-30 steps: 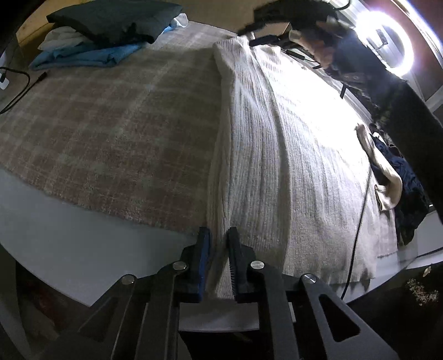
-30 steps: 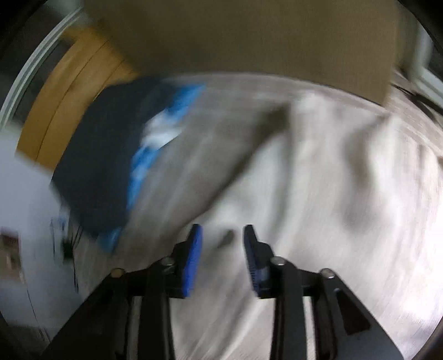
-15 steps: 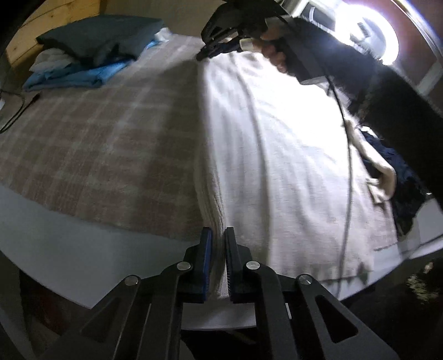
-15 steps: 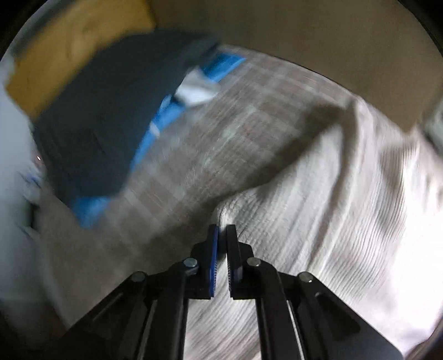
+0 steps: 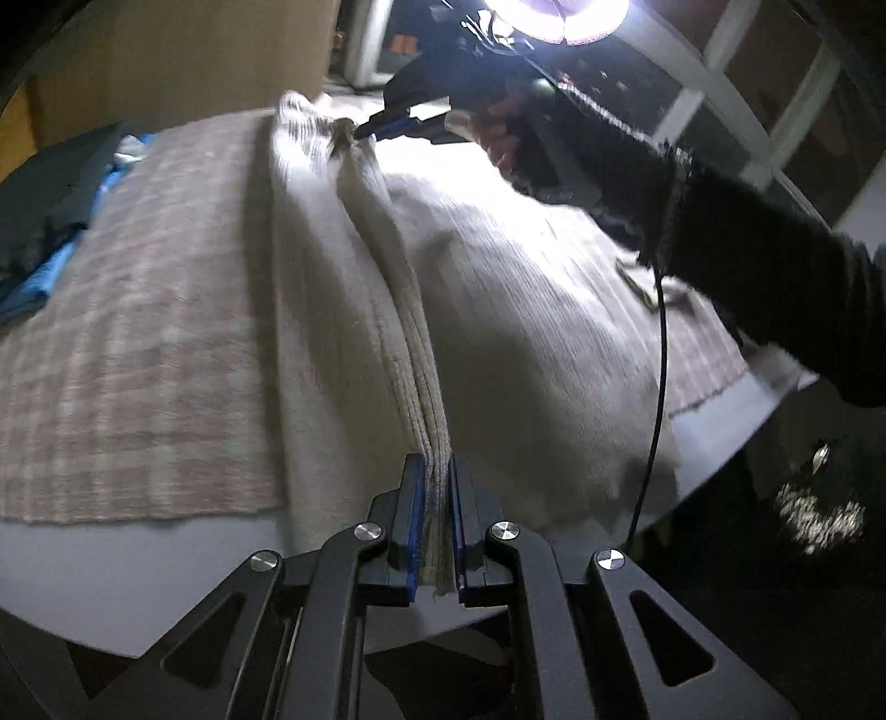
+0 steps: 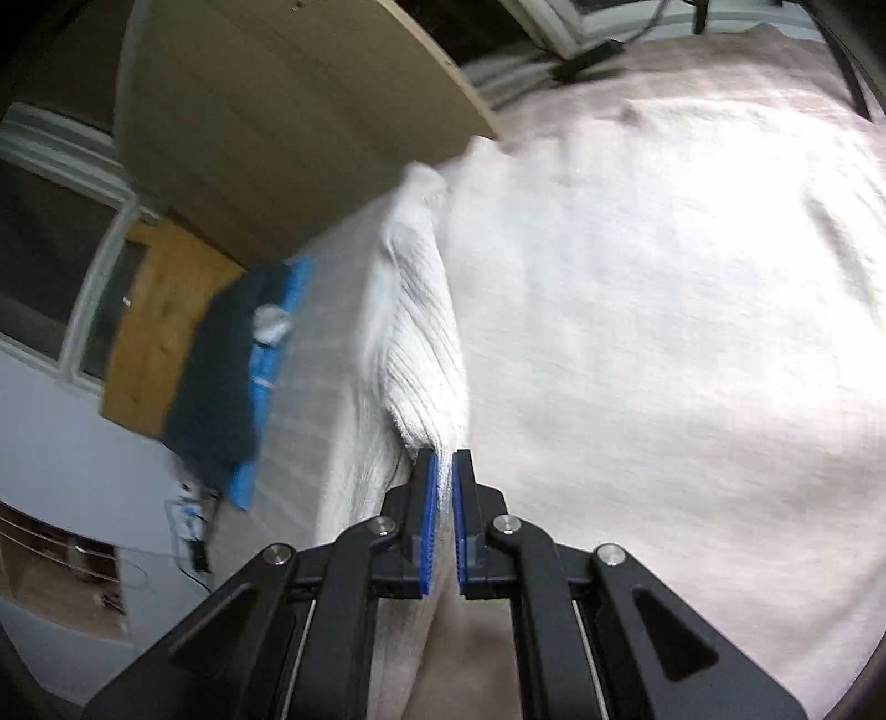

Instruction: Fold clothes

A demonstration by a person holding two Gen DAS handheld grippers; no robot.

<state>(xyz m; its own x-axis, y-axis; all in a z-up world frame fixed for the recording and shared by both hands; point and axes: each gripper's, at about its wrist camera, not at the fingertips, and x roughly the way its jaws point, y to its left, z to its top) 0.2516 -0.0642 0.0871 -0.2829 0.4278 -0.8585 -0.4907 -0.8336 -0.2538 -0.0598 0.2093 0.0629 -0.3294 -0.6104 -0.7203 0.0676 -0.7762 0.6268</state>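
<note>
Sweater (image 5: 515, 310), cream and ribbed, lies across a plaid cloth (image 5: 144, 332) on a white table (image 5: 111, 559), with one long edge raised into a ridge between the two tools. The left gripper (image 5: 436, 526) is clenched on several layers of that edge at the near end; the right gripper (image 5: 368, 128) pinches the far end, its blue pads closed on a bunched corner. Only the left view shows the gloved hand (image 5: 515, 138), a black cable (image 5: 656, 387) hanging from it, and a ring light (image 5: 565, 19) overhead. The right view adds the right gripper (image 6: 444, 520) up close, its jaws clamped on knit, and a tan board (image 6: 288, 116) behind the table. Both views show a dark and blue stack (image 6: 232, 387) of clothes at the cloth's far side, blurred.
</note>
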